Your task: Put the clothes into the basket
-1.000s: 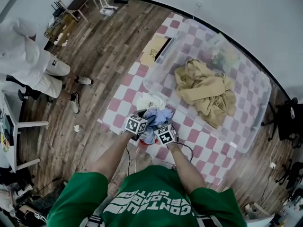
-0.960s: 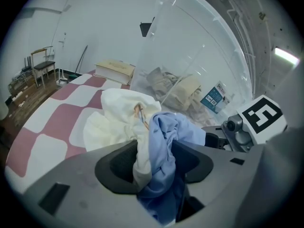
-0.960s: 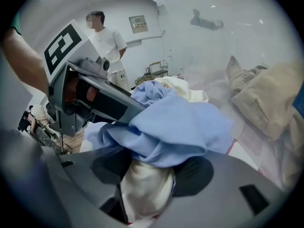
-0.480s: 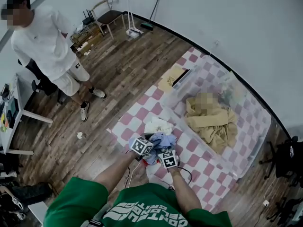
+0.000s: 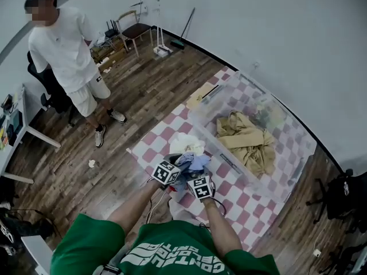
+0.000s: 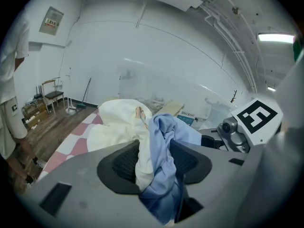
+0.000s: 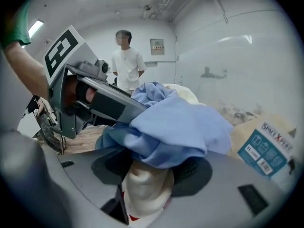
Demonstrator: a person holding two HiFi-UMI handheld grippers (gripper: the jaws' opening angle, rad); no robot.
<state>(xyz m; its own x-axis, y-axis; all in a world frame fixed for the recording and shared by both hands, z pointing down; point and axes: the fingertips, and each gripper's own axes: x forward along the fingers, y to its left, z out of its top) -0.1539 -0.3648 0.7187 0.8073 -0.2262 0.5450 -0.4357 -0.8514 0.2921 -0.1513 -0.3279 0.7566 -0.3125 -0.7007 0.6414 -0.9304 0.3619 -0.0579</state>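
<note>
A bundle of clothes, a light blue cloth and a cream cloth, hangs above the red-and-white checked mat. My left gripper and right gripper grip it side by side from the near side. In the left gripper view blue cloth and cream cloth fill the left gripper. The right gripper pinches cream cloth under blue cloth. Both pairs of jaws have just been closing on the cloth. The basket, a clear plastic bin, lies just beyond, with tan clothes in it.
A person in white stands on the wooden floor at the far left. A chair and a broom lean by the back wall. A printed cardboard box lies near the bin. A black chair is at the right edge.
Both grippers have risen together, lifting the blue and cream bundle off the mat. The head view has swung so the standing person is now in full view.
</note>
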